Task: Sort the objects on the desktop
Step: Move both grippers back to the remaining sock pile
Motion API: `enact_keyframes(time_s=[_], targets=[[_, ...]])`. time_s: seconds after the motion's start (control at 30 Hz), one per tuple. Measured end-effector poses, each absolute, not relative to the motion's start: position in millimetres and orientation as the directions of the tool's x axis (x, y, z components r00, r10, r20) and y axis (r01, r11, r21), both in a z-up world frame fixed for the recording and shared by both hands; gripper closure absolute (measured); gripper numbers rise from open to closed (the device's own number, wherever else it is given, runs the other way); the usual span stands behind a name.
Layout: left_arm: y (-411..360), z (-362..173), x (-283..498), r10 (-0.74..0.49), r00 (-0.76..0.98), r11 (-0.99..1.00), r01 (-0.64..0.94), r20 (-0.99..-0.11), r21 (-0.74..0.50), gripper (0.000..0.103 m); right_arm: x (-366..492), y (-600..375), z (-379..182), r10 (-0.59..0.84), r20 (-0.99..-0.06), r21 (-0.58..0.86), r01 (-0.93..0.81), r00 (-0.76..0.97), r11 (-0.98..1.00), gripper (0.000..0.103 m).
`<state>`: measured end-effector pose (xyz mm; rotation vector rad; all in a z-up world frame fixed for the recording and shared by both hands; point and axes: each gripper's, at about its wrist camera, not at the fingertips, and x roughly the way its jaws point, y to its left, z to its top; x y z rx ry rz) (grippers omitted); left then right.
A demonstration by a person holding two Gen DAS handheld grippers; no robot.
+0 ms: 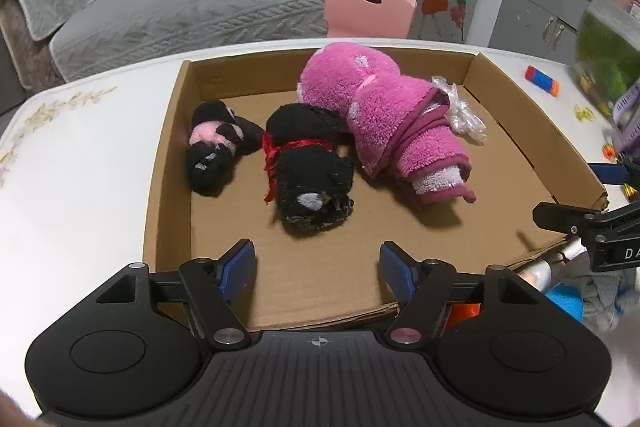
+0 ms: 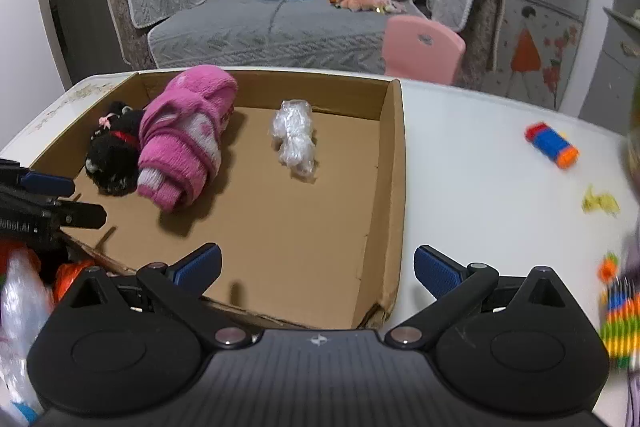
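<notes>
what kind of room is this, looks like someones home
Most likely a home living room: a grey covered sofa strewn with toys, a small pink child's chair, and a white table carrying a cardboard box of rolled socks.

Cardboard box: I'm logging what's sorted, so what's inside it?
Inside the cardboard box: pink towel roll, two black plush toys, crumpled plastic bag. Anything beneath them is hidden.

Left claw (image 1: 317,269) and right claw (image 2: 317,273) both empty, blue-padded fingers spread wide apart.
</notes>
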<state>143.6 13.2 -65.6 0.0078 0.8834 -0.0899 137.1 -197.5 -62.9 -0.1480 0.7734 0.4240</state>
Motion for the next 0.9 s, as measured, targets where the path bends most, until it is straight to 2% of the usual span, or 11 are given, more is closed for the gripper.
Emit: enact_keyframes(time_s=[0.4, 0.6, 0.9], targets=[[11, -62, 104, -0.081, 0.665, 0.996, 0.071, -0.742, -0.046, 0.027, 115, -217, -64, 0.356, -0.679, 0.099, -0.401, 0.642, 0.911, 0.001], [17, -43, 71, -0.076, 0.715, 0.997, 0.077, -0.695, -0.03, 0.029, 96, -242, -42, 0.428, -0.563, 0.165, -0.411, 0.708, 0.897, 0.001], [42, -30, -3, -0.062, 0.793, 0.998, 0.042, -0.606, -0.047, 0.022, 48, -285, -47, 0.507, -0.44, 0.204, -0.467, 0.741, 0.86, 0.001]])
